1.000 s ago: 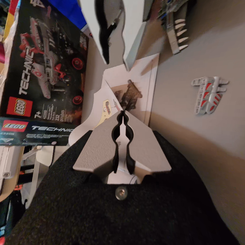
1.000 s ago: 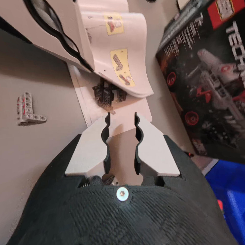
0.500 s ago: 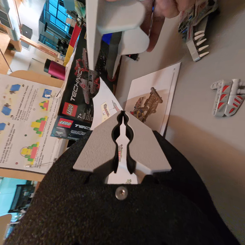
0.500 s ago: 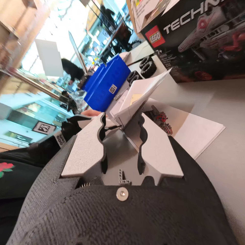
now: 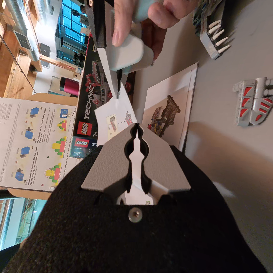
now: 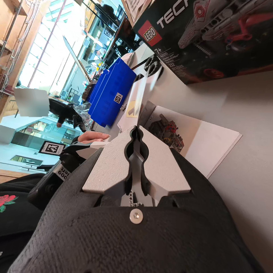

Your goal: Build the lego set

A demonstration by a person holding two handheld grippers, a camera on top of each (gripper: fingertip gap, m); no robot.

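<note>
The instruction booklet [image 5: 177, 96] lies open on the grey table. One of its pages [image 5: 116, 112] is lifted off it. My left gripper [image 5: 136, 125] is shut on the near edge of that page. My right gripper [image 5: 118, 94] comes in from above, held by a hand [image 5: 133, 14], and pinches the same page's far edge. In the right wrist view my right gripper [image 6: 137, 127] is shut, and the page [image 6: 140, 91] rises blurred from its tips above the booklet [image 6: 206, 141]. A grey and red lego assembly [image 5: 254, 103] lies right of the booklet.
The set's black box [image 5: 88, 103] stands behind the booklet; it also shows in the right wrist view [image 6: 214, 37]. A grey part with white teeth [image 5: 214, 38] lies at the far right. Blue bins [image 6: 109, 97] and black tyres [image 6: 152, 65] sit beyond. A grey L-beam [image 6: 132, 202] lies under my right gripper. The tips of one gripper are about 6 cm away from the tips of the other. My left tips are roughly 12 cm from the grey part with white teeth [image 5: 214, 38].
My right gripper was open around the page edge and has shut on it. The left gripper stays shut on the page, which now stands higher off the booklet.
</note>
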